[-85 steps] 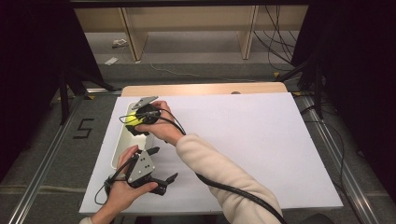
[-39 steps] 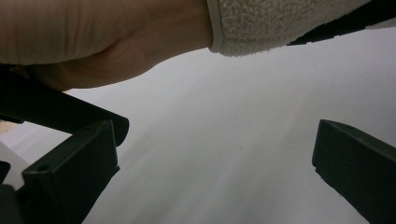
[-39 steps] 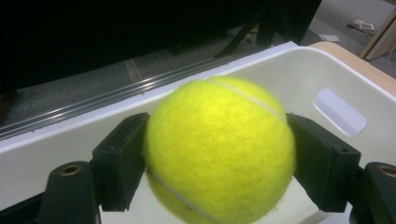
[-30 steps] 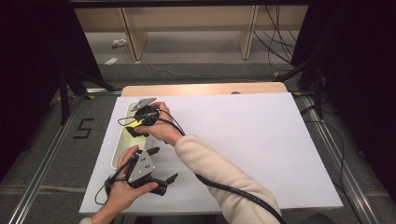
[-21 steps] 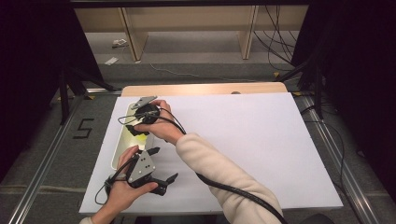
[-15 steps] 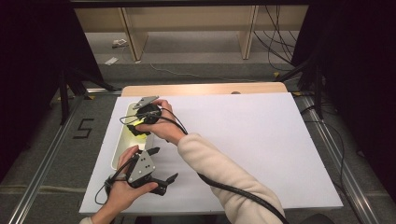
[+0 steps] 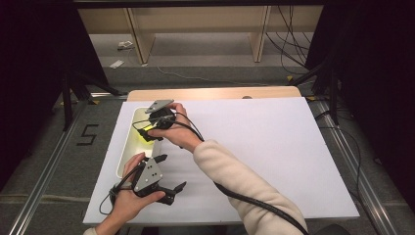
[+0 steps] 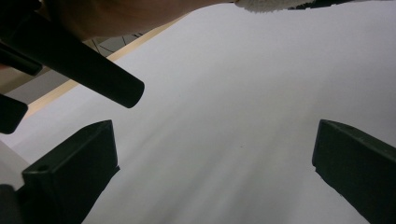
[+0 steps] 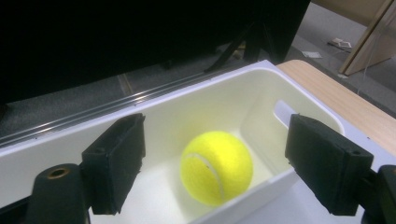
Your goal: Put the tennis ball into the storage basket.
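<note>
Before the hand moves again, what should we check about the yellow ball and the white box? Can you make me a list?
1. Is the tennis ball inside the white bin? Ok, it sits on the bin's floor.
2. Has the right gripper let go? Ok, its jaws stand wide apart, not touching the ball.
3. Is the ball lying still? Cannot tell from one moment.
4. Is the left gripper out of the way? Ok, it rests open over the white sheet, beside the bin's near end.
5. Can the right gripper lift away freely? Probably ok; its jaws hang above the bin's rim.
</note>
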The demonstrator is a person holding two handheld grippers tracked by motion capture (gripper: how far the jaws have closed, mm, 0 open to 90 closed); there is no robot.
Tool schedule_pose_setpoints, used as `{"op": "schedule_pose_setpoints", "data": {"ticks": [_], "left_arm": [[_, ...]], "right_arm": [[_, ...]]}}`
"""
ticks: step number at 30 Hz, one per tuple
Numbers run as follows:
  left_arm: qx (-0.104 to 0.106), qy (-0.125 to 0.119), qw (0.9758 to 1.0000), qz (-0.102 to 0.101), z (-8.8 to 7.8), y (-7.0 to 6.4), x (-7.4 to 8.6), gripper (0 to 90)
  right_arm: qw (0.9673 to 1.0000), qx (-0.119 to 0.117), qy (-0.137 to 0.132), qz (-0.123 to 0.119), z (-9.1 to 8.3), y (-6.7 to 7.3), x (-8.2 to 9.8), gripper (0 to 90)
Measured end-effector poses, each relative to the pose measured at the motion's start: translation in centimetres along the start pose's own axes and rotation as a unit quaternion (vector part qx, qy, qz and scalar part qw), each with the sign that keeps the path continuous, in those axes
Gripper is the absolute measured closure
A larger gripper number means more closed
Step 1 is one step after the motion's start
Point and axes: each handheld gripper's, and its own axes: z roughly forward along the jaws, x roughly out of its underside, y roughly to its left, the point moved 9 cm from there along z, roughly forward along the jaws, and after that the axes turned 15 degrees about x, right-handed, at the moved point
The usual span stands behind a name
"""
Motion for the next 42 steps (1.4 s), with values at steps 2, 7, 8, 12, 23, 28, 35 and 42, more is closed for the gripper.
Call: {"op": "schedule_pose_setpoints", "data": {"ticks": [2, 7, 8, 12, 23, 28, 35, 42], "left_arm": [[0.0, 0.0, 1.0, 0.0, 0.0, 0.0, 0.0, 0.0], [0.0, -0.001, 1.0, 0.0, -0.1, 0.0, -0.1, 0.0], [0.0, -0.001, 1.0, 0.001, -0.1, 0.0, -0.1, 0.0], [0.001, 0.0, 1.0, 0.003, 0.0, -0.1, -0.1, 0.0], [0.0, -0.003, 1.0, 0.003, -0.1, -0.1, -0.1, 0.0], [0.001, -0.001, 1.0, 0.005, 0.0, -0.1, -0.1, 0.0], [0.0, -0.002, 1.0, 0.002, -0.1, 0.0, -0.1, 0.0], [-0.001, -0.004, 1.0, 0.0, -0.1, 0.0, -0.1, 0.0]], "right_arm": [[1.0, 0.001, -0.002, 0.004, -0.2, -0.1, 0.1, 20.9], [1.0, 0.002, -0.001, 0.006, -0.9, -0.6, 0.4, 20.8], [1.0, 0.004, -0.003, 0.006, -1.0, -0.7, 0.4, 20.6], [0.9999, 0.007, -0.008, 0.008, -1.6, -1.1, 0.4, 20.5], [0.9997, 0.016, -0.017, 0.01, -3.4, -2.5, 0.4, 20.2], [0.9996, 0.02, -0.016, 0.013, -4.2, -3.2, 0.9, 20.2], [0.9993, 0.026, -0.017, 0.022, -5.3, -4.2, 1.8, 20.2], [0.9988, 0.035, -0.016, 0.03, -6.1, -5.3, 2.6, 20.2]]}}
